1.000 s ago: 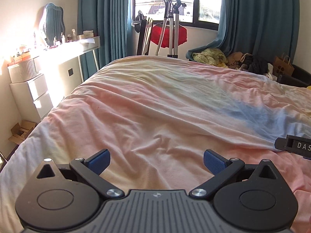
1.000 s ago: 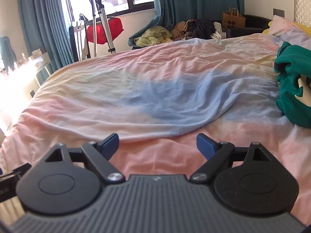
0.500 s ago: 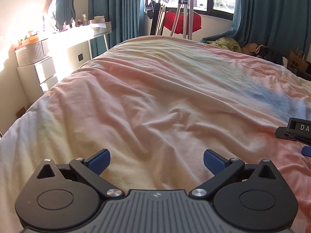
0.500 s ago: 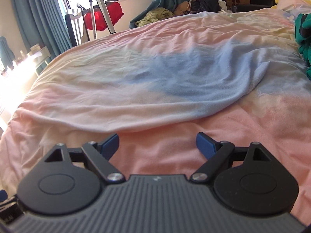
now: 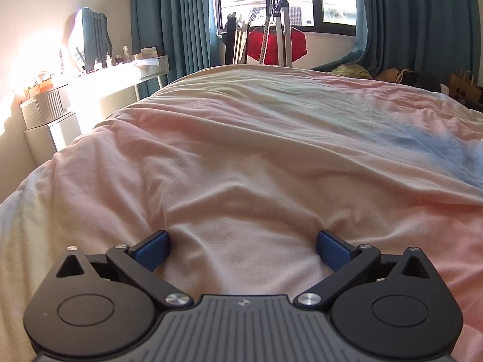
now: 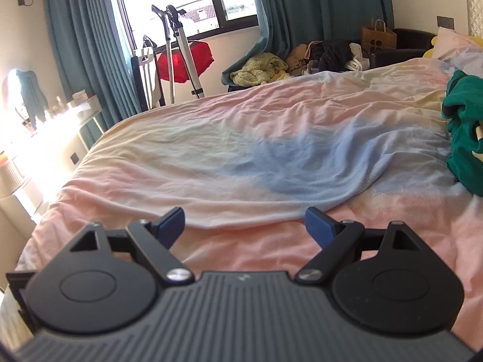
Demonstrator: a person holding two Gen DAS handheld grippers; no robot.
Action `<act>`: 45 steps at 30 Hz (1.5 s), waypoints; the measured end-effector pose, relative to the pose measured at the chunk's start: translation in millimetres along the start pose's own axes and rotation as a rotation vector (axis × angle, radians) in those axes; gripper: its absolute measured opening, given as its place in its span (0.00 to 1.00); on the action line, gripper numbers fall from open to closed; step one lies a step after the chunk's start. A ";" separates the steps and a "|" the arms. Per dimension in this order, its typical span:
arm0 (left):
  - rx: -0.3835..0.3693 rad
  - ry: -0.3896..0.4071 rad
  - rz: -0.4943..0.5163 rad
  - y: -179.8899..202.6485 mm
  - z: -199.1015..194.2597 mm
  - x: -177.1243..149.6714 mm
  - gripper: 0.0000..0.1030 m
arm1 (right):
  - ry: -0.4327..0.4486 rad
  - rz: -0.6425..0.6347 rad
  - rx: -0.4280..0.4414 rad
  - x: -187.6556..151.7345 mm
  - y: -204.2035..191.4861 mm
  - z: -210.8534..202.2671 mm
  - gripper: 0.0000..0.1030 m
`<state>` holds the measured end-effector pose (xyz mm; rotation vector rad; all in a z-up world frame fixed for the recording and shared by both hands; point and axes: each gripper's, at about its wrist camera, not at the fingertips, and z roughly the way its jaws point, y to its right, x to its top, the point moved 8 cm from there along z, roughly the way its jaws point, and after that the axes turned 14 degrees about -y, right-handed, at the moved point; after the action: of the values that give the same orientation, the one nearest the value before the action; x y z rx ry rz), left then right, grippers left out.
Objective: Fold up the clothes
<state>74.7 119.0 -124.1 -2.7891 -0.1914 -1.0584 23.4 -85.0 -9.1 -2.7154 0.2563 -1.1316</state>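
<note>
Both grippers, left gripper (image 5: pixel 243 249) and right gripper (image 6: pixel 244 224), are wide open and empty; your right is nearer the green garment (image 6: pixel 466 147) at the bed's (image 6: pixel 211 138) right edge.

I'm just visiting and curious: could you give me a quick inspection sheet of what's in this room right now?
Surface: bed with wrinkled pastel duvet.
Job's things: green garment, crumpled at the bed's right edge, untouched.
Clutter: clothes pile and paper bag by the window.
Grippers: left gripper open, fingertips pressed into the duvet; right gripper open, empty.
Cables: nothing seen.
Surroundings: teal curtains, red item on a stand, dresser with mirror.
</note>
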 end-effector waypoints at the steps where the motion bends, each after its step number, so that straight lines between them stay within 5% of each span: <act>1: -0.004 -0.005 -0.002 -0.3 1.6 0.6 1.00 | 0.007 -0.019 0.010 -3.1 -6.5 -10.5 0.86; 7: -0.003 -0.016 -0.002 -0.7 6.2 3.2 1.00 | 0.023 -0.149 0.087 -28.0 -53.1 -62.5 0.86; 18: -0.005 -0.017 -0.004 -1.3 5.0 2.7 1.00 | -0.017 -0.351 0.161 -91.4 -119.5 -85.4 0.86; 45: -0.005 -0.016 -0.004 -2.2 6.2 3.1 1.00 | -0.035 -0.343 0.207 -95.2 -116.4 -81.9 0.86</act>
<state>80.6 122.5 -126.4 -2.8039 -0.1956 -1.0391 -91.2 40.8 10.3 -2.6505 -0.3274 -1.1169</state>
